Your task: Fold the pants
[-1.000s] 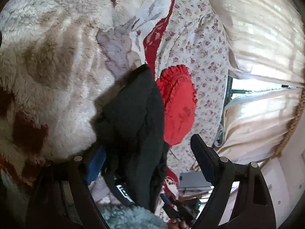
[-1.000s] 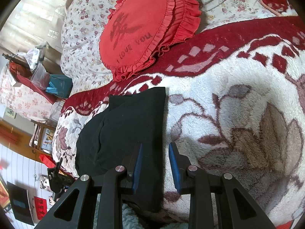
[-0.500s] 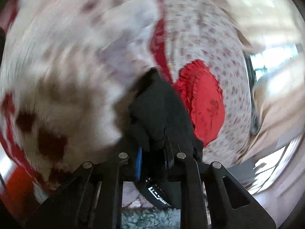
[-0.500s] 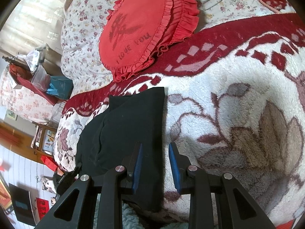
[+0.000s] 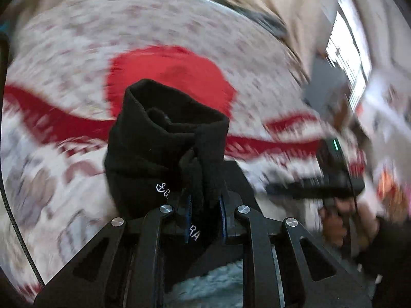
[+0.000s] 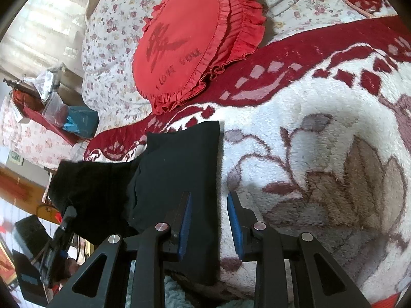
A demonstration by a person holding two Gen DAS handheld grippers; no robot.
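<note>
The left gripper, wide open a second ago around the bunched black fabric pants, has now clamped onto them and swung up, rolling hard. In the right wrist view, the pants' left portion now lifts off the white and red fleece blanket, where it lay flat before.

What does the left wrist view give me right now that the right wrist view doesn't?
Left wrist only: the left gripper, jaws clamped on a bunched fold of the black pants, white lettering on the fabric, and the right gripper in a hand; the background is blurred. Right wrist only: the right gripper's jaws parted over the pants' right edge, pinching nothing, the plush floral blanket sharp, cluttered furniture at left. Both: pants, red ruffled cushion, flowered bedspread.
</note>
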